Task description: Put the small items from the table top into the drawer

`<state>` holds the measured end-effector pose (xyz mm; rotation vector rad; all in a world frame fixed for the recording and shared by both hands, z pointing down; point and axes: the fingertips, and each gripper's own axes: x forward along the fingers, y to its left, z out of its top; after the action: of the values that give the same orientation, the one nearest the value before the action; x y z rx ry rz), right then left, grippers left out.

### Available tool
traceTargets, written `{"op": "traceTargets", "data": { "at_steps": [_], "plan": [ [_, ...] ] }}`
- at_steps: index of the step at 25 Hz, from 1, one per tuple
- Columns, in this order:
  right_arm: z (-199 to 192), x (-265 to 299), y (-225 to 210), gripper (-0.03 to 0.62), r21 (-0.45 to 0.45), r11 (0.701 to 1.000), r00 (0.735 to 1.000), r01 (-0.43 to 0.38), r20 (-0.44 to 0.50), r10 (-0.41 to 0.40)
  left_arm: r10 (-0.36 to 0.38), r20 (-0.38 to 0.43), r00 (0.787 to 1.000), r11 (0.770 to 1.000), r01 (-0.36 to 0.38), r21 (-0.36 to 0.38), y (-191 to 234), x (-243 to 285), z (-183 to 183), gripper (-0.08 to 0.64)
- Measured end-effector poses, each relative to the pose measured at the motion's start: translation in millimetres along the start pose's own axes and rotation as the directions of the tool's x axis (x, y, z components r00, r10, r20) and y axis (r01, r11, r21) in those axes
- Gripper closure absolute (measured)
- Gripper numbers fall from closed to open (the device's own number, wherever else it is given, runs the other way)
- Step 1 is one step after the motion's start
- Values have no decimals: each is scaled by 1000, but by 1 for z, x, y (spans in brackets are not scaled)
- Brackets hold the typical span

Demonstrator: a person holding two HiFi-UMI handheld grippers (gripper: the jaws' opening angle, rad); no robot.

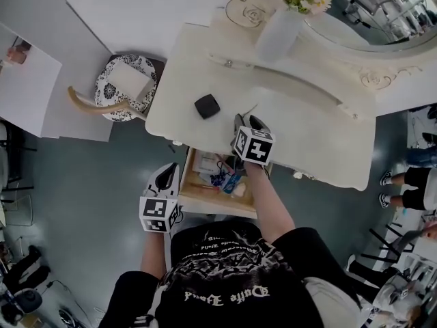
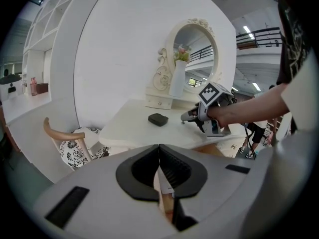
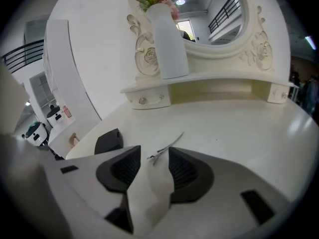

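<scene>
Room: a white room with a cream dressing table, seen from above; a stool (image 1: 123,87) with a flowery seat stands by its left end.
Worktop: the worktop (image 1: 300,94) has a round mirror (image 1: 369,19) and a white vase (image 1: 276,36) of flowers along its back edge. They look like they belong there.
Drawer: the drawer (image 1: 212,205) is pulled out under the front edge, so things can drop right in. Some colourful bits (image 1: 225,180) lie in it already.
Black box: a small black box (image 1: 207,106) sits near the front edge, toward the left end. It is not in the drawer yet.
Hair clip: a thin metal hair clip (image 3: 167,147) lies on the worktop near the front edge, to the right of the black box.
Right gripper: the right gripper (image 3: 153,153) tilts down at the clip. Its fingers (image 3: 187,171) are spread wide, one on each side of the clip's near end, not squeezing it. It looks ready to pick the clip up.
Left gripper: the left gripper (image 2: 159,151) waits low by the drawer's left side. Its fingers (image 2: 174,168) are pressed together with nothing seen held.
Next: the fingers likely need to close gently, because the clip is thin and flat.
</scene>
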<state>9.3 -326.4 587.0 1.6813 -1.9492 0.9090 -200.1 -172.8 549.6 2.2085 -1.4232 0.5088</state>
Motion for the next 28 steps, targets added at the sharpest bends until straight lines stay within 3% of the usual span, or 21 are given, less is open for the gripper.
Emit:
{"op": "traceTargets", "data": {
  "at_steps": [8,11,16,28],
  "plan": [
    [-3,13,-7,434,31,998,998,55,-42,-53,24,-11,1000,999,-24,-24,17,-4,-7,543],
    [-3,14,-13,505,29,995,994,96,-55,-94,33,-4,999,999,-33,-31,22,-3,-5,544],
    [-4,13,-16,529,0,993,989,120,-81,-120,24,-10,1000,999,-25,-27,21,0,-6,545],
    [-2,4,-14,534,-44,997,996,67,-64,-70,21,0,1000,999,-21,-35,12,2,-5,543]
  ]
}}
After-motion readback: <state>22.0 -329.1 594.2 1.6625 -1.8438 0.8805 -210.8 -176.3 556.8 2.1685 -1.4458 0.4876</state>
